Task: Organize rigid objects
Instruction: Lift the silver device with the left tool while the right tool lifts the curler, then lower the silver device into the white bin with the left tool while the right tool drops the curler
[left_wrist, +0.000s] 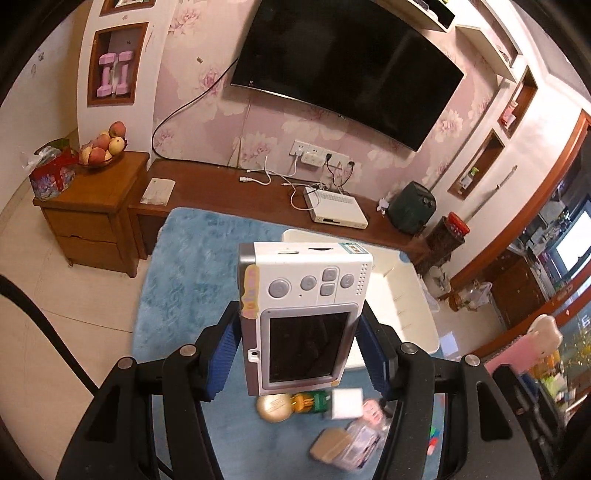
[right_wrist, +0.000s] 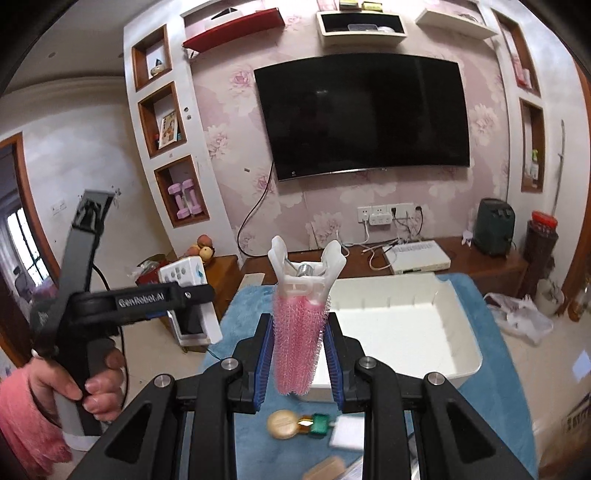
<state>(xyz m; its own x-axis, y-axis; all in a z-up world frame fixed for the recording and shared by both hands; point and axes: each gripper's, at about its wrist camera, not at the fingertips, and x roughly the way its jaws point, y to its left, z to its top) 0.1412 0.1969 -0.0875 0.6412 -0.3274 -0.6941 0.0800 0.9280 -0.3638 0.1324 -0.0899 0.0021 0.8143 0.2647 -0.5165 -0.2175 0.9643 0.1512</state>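
A: What is the left gripper (left_wrist: 301, 354) doing?
B: Its blue pads pinch a white toy camera (left_wrist: 303, 314) upright above the blue rug (left_wrist: 184, 280); the white bin (left_wrist: 402, 302) sits just beyond, to the right.
A: And the right gripper (right_wrist: 298, 354)?
B: Its pads squeeze a pink hair roller clip (right_wrist: 297, 339), white end up; the bin (right_wrist: 436, 332) lies right of it; a gold round tin (right_wrist: 283, 424) rests near, on the rug.

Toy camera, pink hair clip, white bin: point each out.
toy camera (left_wrist: 308, 352), left wrist view, on its dark screen.
pink hair clip (right_wrist: 297, 339), right wrist view, on its bristled middle.
white bin (right_wrist: 474, 363), right wrist view, on its near right rim.
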